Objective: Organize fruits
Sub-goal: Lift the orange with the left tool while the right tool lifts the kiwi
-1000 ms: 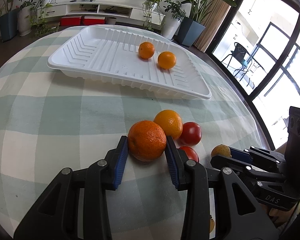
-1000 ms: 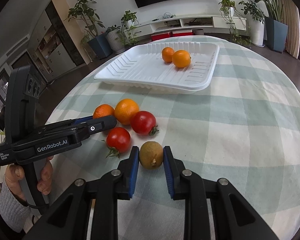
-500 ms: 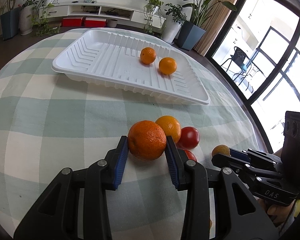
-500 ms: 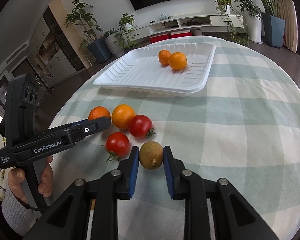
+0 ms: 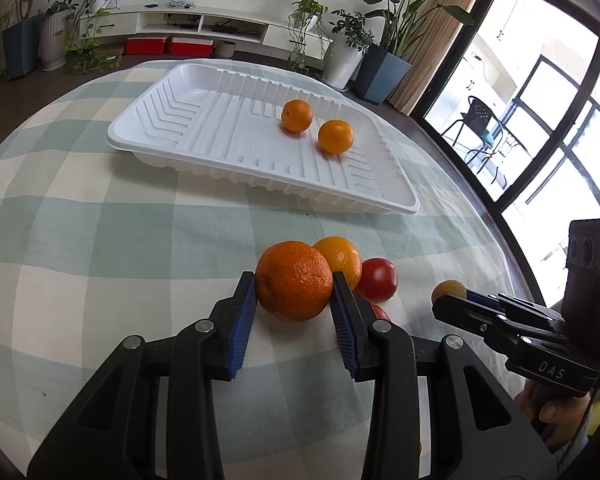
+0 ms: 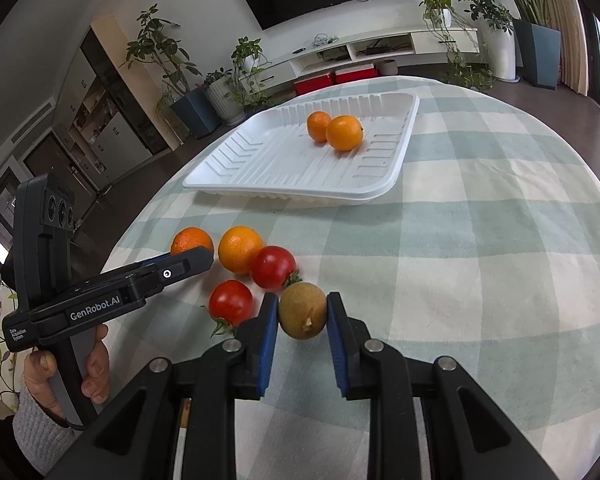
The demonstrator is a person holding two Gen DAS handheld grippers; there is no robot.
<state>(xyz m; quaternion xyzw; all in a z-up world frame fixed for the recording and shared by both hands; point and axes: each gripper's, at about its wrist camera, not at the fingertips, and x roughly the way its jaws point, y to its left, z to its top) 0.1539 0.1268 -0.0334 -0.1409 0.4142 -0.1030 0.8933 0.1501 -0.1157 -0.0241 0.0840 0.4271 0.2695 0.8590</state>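
Note:
My left gripper [image 5: 294,286] is shut on a rough-skinned orange [image 5: 294,280], its blue pads pressed to both sides. Behind it sit a smoother orange [image 5: 342,256] and a red tomato [image 5: 378,278]; a second tomato [image 5: 381,314] peeks past the right finger. My right gripper [image 6: 302,306] is shut on a brownish-green kiwi [image 6: 302,310]. Left of it lie two tomatoes [image 6: 231,302] [image 6: 272,266] and an orange [image 6: 240,249]. The white ridged tray [image 5: 204,128] farther back holds two oranges [image 5: 297,115] [image 5: 335,136].
The round table wears a green-and-white checked cloth [image 6: 480,260]. The tray [image 6: 260,160] lies toward the far side. A hand [image 6: 94,368] grips the left tool's handle at the table's left edge. Potted plants and a low TV shelf stand beyond.
Both grips hold unchanged. In the left view the fruit pile and tray sit slightly lower and closer to the held orange; the right view's tray has shifted a little, and the kiwi stays between the pads.

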